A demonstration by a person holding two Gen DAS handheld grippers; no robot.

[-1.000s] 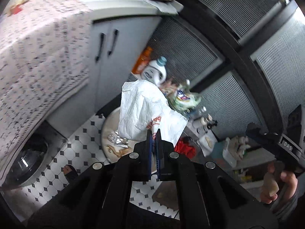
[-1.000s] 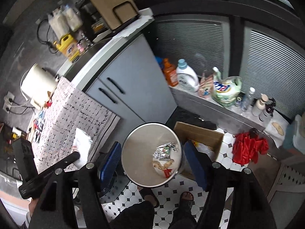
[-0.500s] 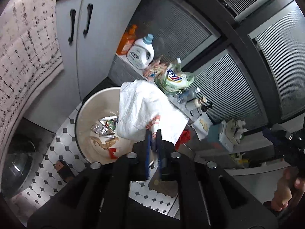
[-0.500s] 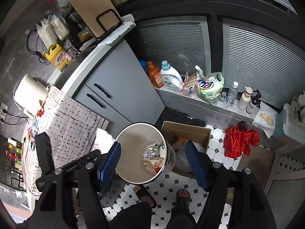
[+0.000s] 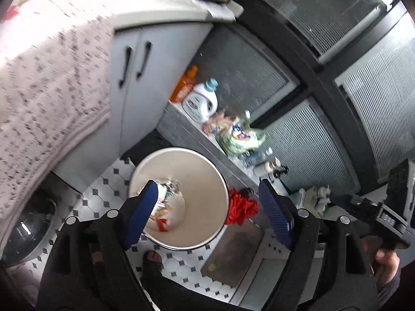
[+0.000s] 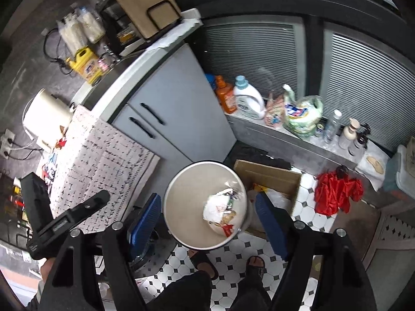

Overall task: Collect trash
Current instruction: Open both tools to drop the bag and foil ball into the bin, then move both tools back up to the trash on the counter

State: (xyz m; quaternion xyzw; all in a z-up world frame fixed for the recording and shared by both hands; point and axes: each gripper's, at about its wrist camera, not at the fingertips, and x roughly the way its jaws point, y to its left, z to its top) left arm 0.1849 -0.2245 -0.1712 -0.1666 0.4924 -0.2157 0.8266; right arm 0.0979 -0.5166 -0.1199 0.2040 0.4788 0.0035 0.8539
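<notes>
A round metal trash bin (image 5: 197,165) (image 6: 181,197) stands on the tiled floor. Inside it lie a white crumpled wrapper (image 6: 216,208) and other scraps (image 5: 162,223). My left gripper (image 5: 208,215) is open and empty above the bin, its blue pads wide apart. My right gripper (image 6: 207,225) is also open and empty, hovering over the bin. In the right wrist view the left gripper's black body (image 6: 67,217) shows at the left.
A grey cabinet (image 6: 166,108) and a table with a patterned cloth (image 6: 103,160) stand left of the bin. A cardboard box (image 6: 269,178) sits right of it. Detergent bottles (image 6: 247,101) line a ledge. A red cloth (image 6: 334,191) lies on the floor. My feet (image 6: 202,259) are below.
My left gripper opened and let go of the white wrapper, which now lies in the bin. The right gripper stayed open above the bin.
</notes>
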